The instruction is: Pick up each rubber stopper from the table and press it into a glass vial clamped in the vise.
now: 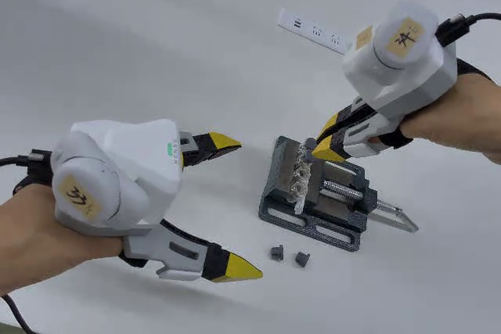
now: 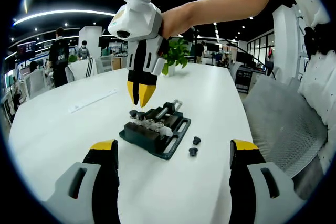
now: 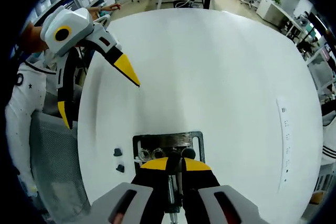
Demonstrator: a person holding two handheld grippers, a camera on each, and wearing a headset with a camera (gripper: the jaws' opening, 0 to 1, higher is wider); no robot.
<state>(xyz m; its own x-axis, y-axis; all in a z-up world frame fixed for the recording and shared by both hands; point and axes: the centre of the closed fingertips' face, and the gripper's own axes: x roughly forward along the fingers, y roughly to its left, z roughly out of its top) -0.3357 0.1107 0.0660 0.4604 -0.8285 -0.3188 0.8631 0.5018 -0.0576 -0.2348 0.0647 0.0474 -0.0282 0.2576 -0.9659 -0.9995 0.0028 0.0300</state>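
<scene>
The right claw (image 1: 316,146) was closed, empty, just above the clamped vials (image 1: 297,177); the left claw (image 1: 244,207) was opened wide, empty, left of two loose stoppers (image 1: 276,253).

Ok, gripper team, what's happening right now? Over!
Left gripper open, hovering left of the vise. Right gripper shut, tips right over the vials. Two rubber stoppers loose on the table. Nothing in the way.

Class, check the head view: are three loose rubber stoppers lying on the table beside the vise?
No: a left stopper and a right stopper are all that lie by the vise.
</scene>
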